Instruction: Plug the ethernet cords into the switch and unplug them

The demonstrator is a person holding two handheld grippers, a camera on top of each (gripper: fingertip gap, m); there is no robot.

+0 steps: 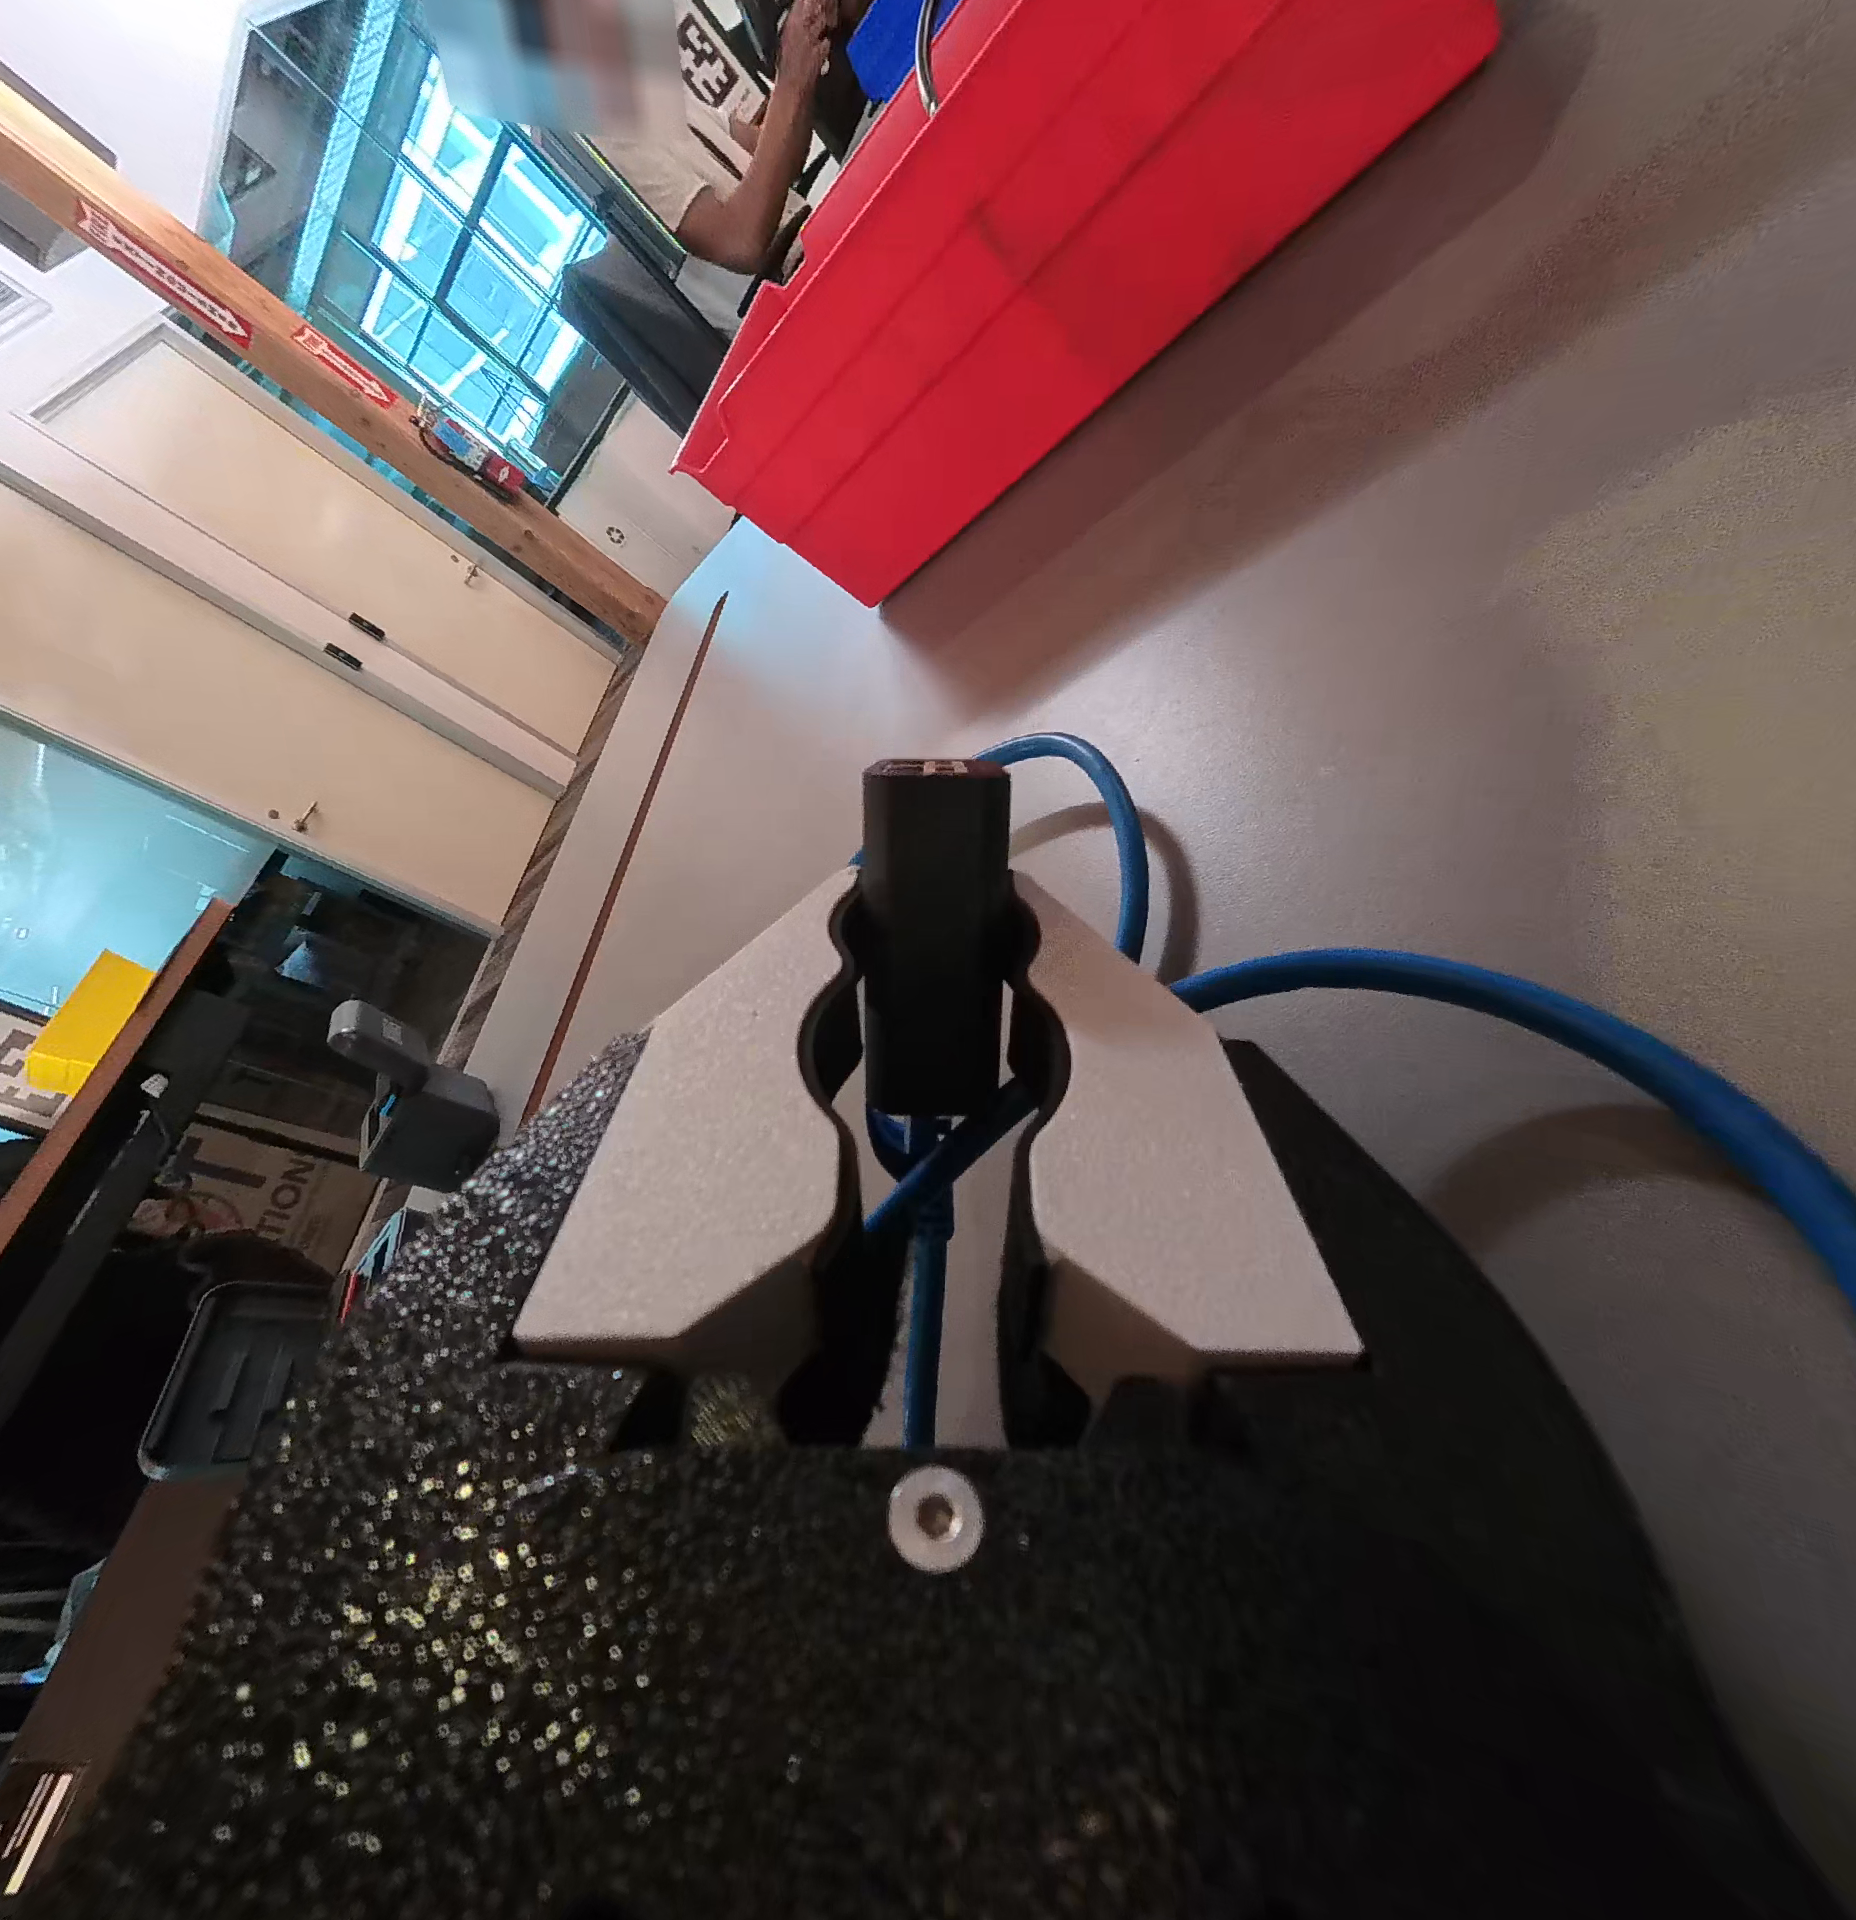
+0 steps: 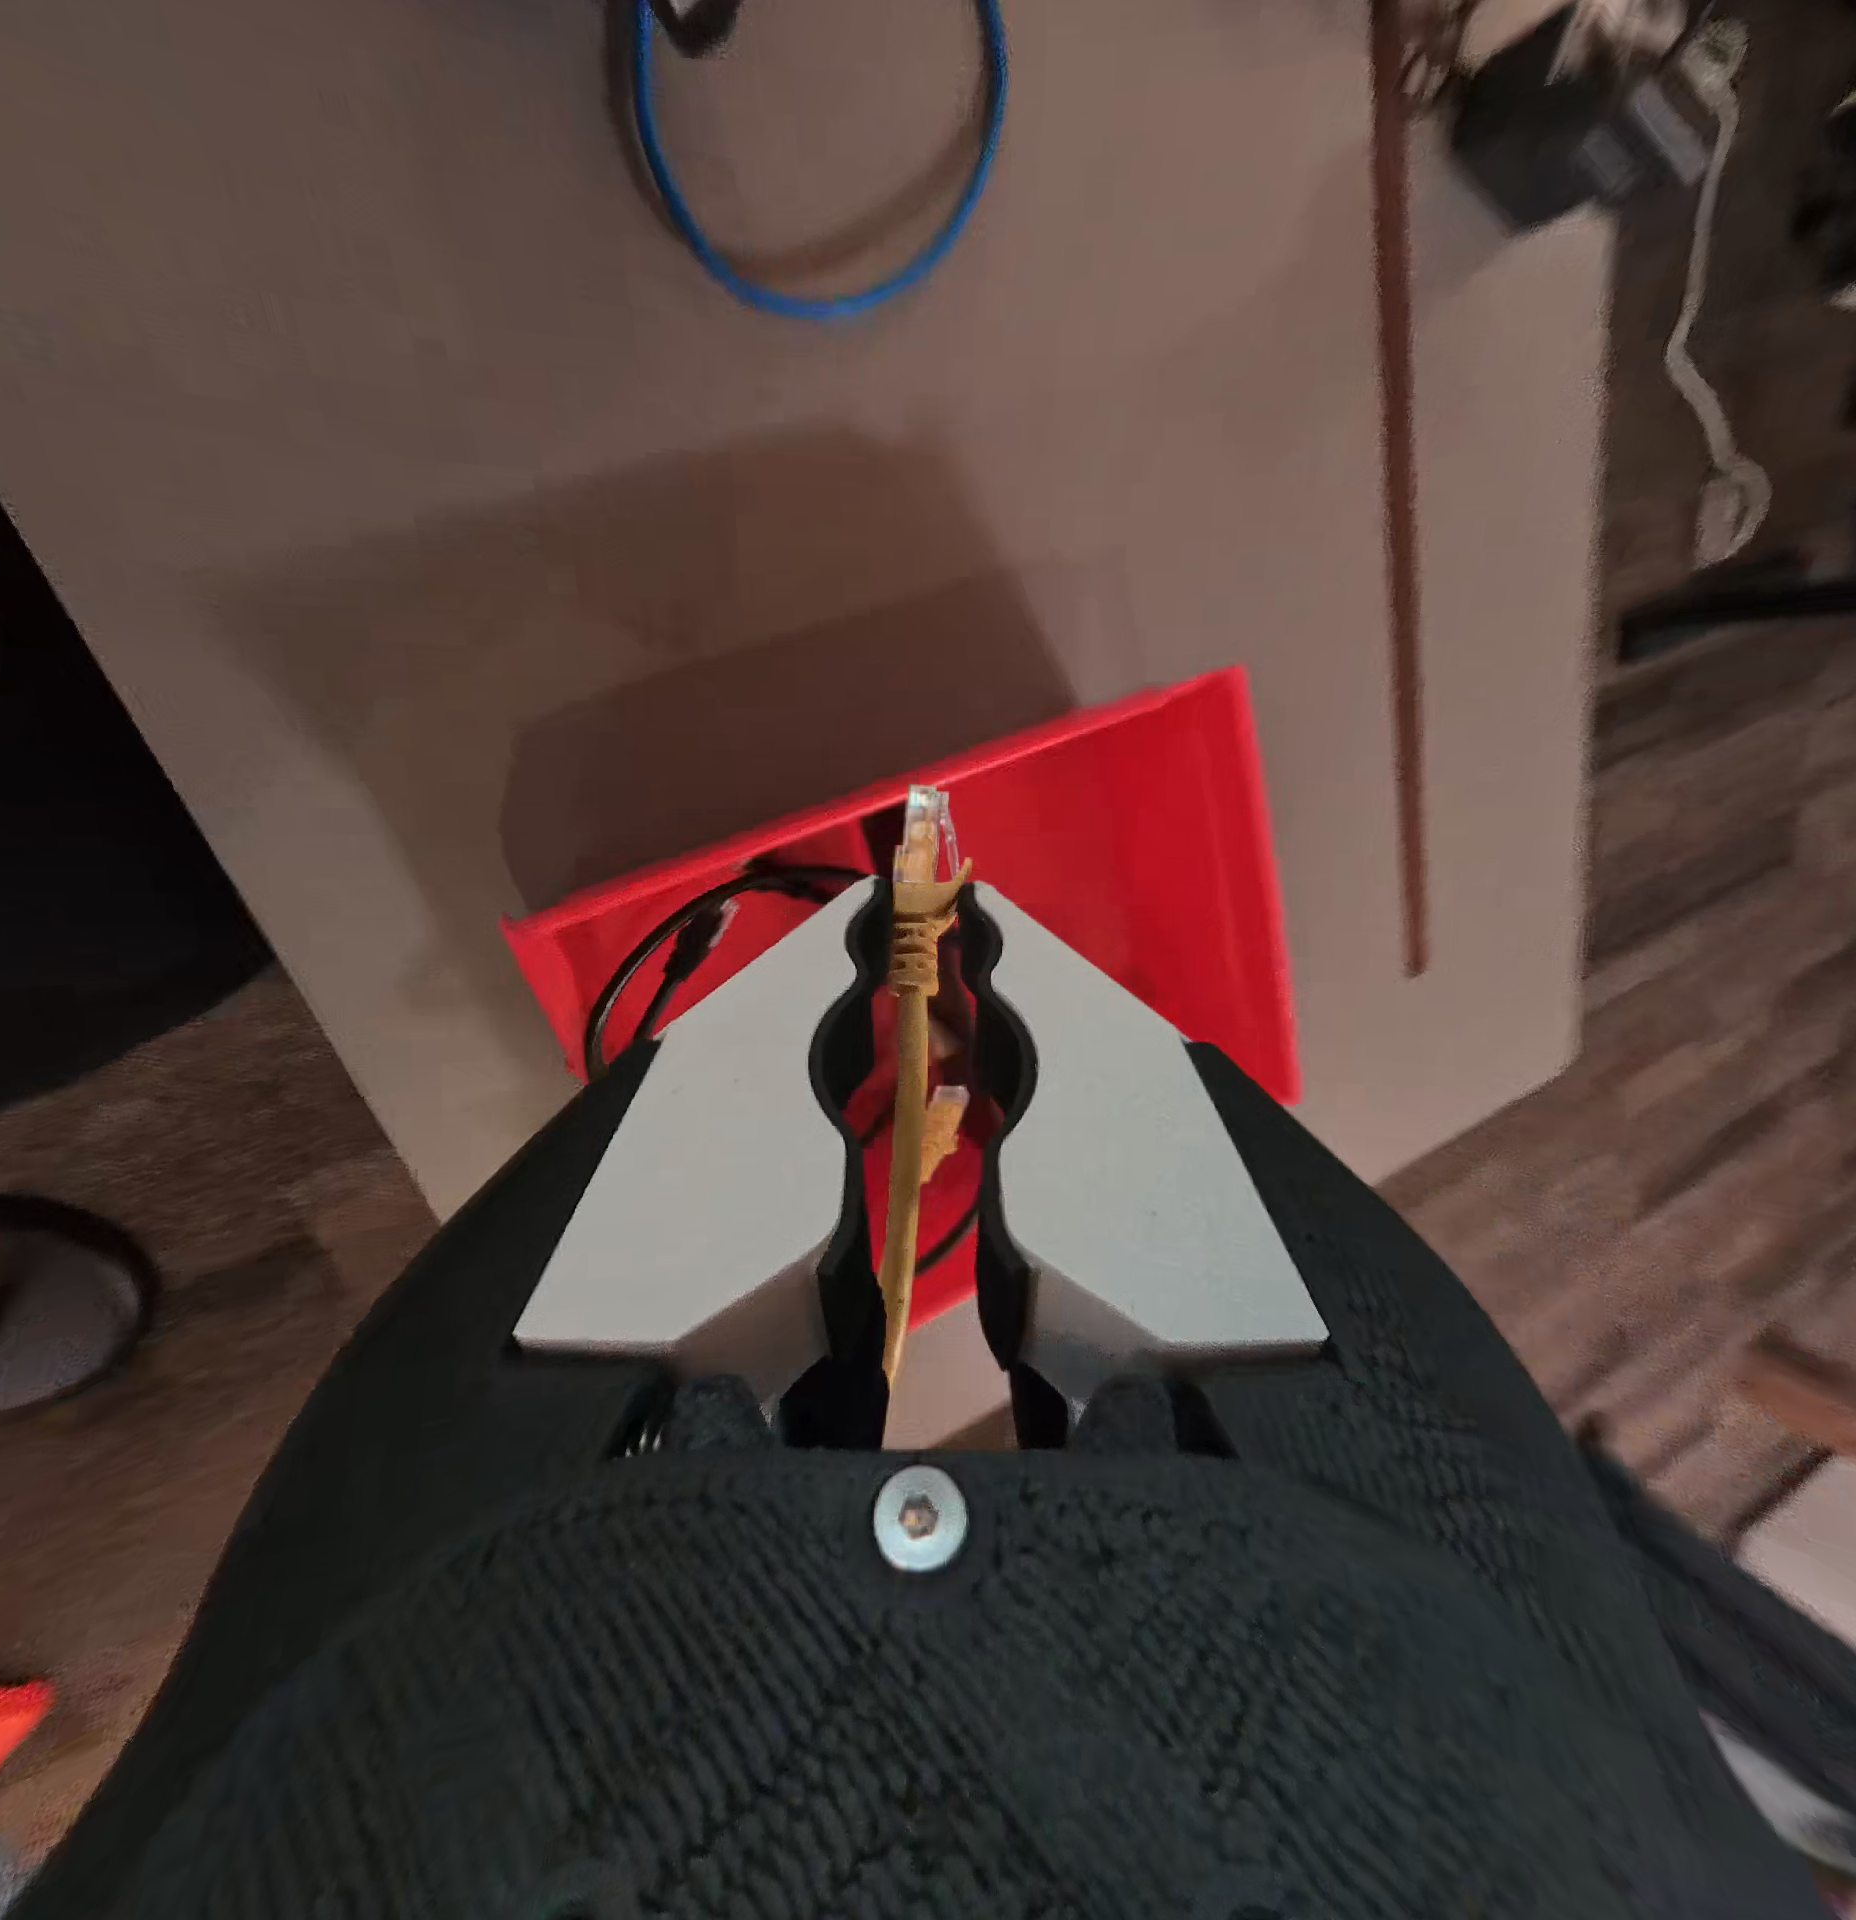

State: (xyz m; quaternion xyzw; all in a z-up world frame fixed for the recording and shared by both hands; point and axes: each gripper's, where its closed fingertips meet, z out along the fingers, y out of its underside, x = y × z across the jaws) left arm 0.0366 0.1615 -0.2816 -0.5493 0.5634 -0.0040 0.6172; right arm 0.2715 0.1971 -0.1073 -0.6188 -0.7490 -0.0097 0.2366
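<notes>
Your left gripper (image 1: pixel 936 971) pinched the small black boxy switch (image 1: pixel 936 935) upright, its port end facing ahead, ready for plugging. Your right gripper (image 2: pixel 929 935) clamped the orange ethernet cord (image 2: pixel 911 1060) just behind its clear plug (image 2: pixel 926 831), which pointed forward above the red plastic bin (image 2: pixel 1163 831).

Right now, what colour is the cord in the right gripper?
Yellow-orange cord, best seen in the right wrist view.

The table (image 2: pixel 1163 436) has a plain matte beige-grey top, with a thin dark brown strip (image 2: pixel 1397 520) running along it near one edge. A red plastic bin (image 2: pixel 1163 831) rests directly on the top near the table edge and contains a coiled black cord (image 2: pixel 633 977). A blue cord (image 2: pixel 799 296) lies in a loop on the bare surface, well apart from the bin; the table stands on a wood-pattern floor (image 2: pixel 1734 935).
</notes>
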